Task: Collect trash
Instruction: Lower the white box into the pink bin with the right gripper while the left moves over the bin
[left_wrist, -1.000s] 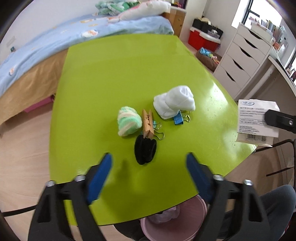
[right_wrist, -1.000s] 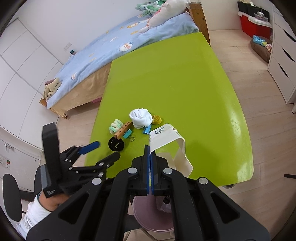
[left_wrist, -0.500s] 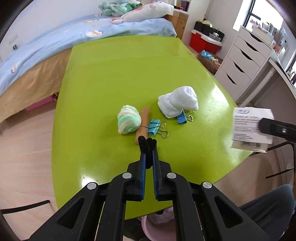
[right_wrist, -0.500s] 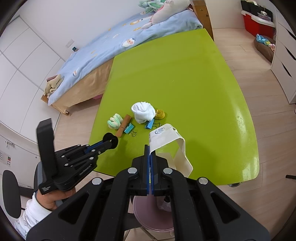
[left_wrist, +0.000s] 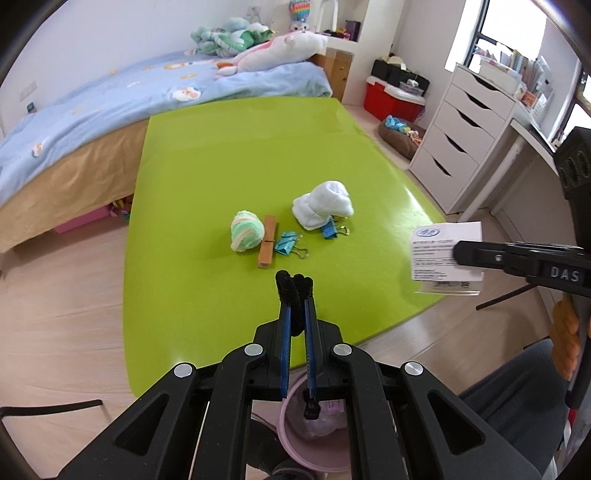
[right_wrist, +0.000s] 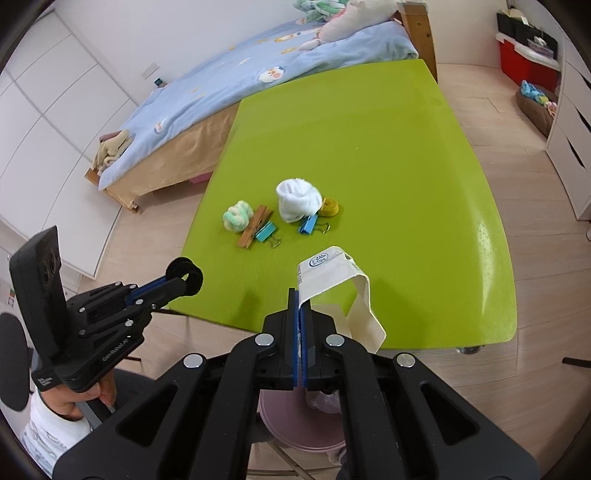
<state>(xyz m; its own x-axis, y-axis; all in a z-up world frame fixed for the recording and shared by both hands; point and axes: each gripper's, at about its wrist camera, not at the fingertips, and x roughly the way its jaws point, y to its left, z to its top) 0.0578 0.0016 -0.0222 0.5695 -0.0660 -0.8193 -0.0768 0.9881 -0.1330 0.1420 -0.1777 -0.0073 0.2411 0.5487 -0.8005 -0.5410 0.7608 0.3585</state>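
Table (left_wrist: 236, 158): smooth, glossy lime-green top with window glare. Black ring (left_wrist: 294, 288): fuzzy, matt cloth. Packet (left_wrist: 445, 254): thin printed paper or card, partly clear plastic. Clothespin (left_wrist: 267, 246): plain unvarnished wood. Binder clips (left_wrist: 286, 244): shiny blue painted metal, wire handles. White bundle (left_wrist: 325, 208): soft fleecy cloth. Pastel ball (left_wrist: 246, 230): fluffy yarn-like cloth. Bin (right_wrist: 295, 424): smooth pink plastic. Floor (left_wrist: 62, 302): pale wood-look boards.

green table (left_wrist: 229, 177), yarn ball (left_wrist: 246, 231), wood peg (left_wrist: 267, 246), white sock (left_wrist: 325, 210), 2 binder clips (left_wrist: 287, 244)
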